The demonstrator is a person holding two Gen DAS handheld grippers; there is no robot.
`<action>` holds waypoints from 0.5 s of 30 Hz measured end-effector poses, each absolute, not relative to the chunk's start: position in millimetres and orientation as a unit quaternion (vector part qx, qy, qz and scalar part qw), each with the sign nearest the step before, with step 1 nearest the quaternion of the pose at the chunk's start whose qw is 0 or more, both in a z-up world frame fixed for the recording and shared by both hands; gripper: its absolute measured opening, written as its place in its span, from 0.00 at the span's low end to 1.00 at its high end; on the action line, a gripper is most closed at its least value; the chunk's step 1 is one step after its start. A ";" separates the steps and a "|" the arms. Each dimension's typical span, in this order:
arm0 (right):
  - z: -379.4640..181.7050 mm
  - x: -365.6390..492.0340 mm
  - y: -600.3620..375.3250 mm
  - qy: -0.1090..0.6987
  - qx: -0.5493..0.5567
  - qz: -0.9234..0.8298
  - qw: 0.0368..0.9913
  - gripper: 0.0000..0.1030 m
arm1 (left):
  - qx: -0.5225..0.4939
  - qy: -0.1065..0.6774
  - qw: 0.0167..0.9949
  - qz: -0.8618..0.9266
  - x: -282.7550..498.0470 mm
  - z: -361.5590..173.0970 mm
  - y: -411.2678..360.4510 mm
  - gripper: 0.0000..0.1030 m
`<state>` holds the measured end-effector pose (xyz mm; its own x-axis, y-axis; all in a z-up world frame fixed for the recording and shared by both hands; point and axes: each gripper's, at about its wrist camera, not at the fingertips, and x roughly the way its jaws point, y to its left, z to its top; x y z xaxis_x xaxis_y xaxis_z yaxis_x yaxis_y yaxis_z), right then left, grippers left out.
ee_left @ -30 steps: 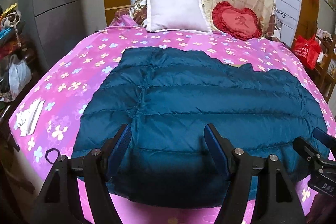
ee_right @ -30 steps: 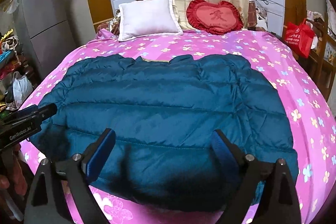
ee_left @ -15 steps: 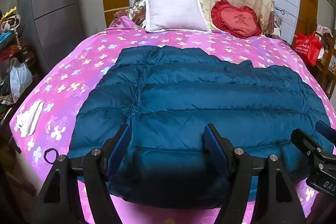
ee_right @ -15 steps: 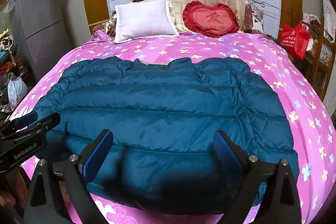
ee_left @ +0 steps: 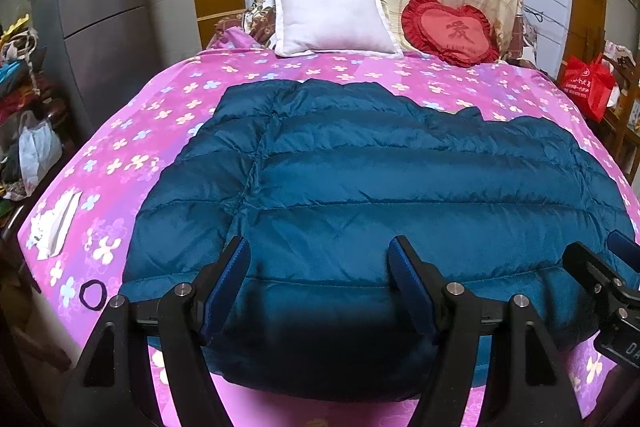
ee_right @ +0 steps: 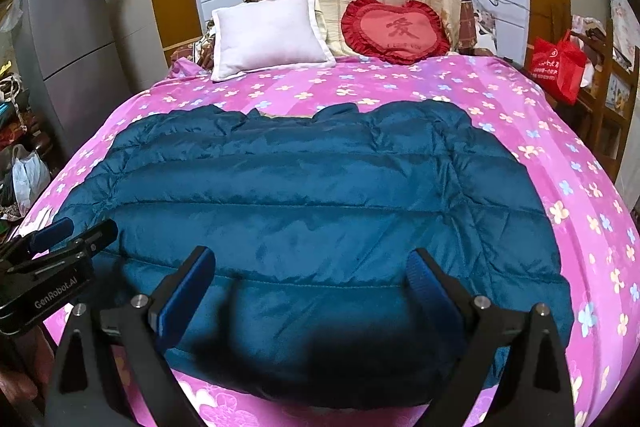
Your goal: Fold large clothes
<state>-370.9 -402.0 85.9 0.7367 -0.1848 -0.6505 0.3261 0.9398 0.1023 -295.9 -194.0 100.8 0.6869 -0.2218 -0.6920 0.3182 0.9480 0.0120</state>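
Jacket [ee_left: 400, 187] first: the teal quilted down jacket lies spread flat across the near half of the pink flowered bed [ee_left: 132, 131], its hem at the near edge and its collar toward the white pillow [ee_left: 334, 19] and the red heart cushion [ee_left: 448, 31]. Judging by how it lies, no fold is made yet; the sleeves seem tucked or laid along the body, so the folding itself is all still to do.

Going left to right: a white paper [ee_left: 56, 223] and a black hair tie [ee_left: 93, 294] sit on the sheet beside the jacket's left edge. Then the left gripper [ee_left: 320, 263] hovers above the hem with its jaws wide apart, holding nothing. Further right, the right gripper [ee_right: 312, 271] hangs over the hem's middle-right part, jaws likewise spread and empty.

Against the earlier frames, both grippers have drawn back and risen slightly, so more of the bed's near edge shows below the hem. The jacket itself has not shifted.
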 end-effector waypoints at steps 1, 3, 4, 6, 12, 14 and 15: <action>86.0 -371.4 -402.6 0.336 0.105 -0.139 0.926 0.96 | 0.066 0.367 0.916 -0.148 -296.5 100.8 -194.4 0.50; 85.9 -372.9 -403.9 0.336 0.107 -0.140 0.925 0.96 | 0.068 0.367 0.916 -0.149 -297.3 100.7 -195.6 0.50; 86.0 -373.5 -404.7 0.336 0.108 -0.141 0.925 0.96 | 0.070 0.366 0.916 -0.149 -298.2 101.0 -196.3 0.50; 86.4 -373.9 -405.0 0.335 0.109 -0.141 0.925 0.96 | 0.073 0.364 0.917 -0.149 -299.9 101.7 -197.0 0.50; 86.8 -374.3 -402.6 0.335 0.105 -0.136 0.926 0.96 | 0.068 0.365 0.916 -0.151 -300.7 102.8 -195.5 0.50; 87.0 -374.3 -400.4 0.335 0.103 -0.134 0.927 0.96 | 0.068 0.366 0.916 -0.152 -300.9 102.5 -196.0 0.50; 87.0 -374.3 -399.2 0.335 0.102 -0.133 0.927 0.96 | 0.068 0.367 0.915 -0.151 -301.0 102.4 -195.9 0.50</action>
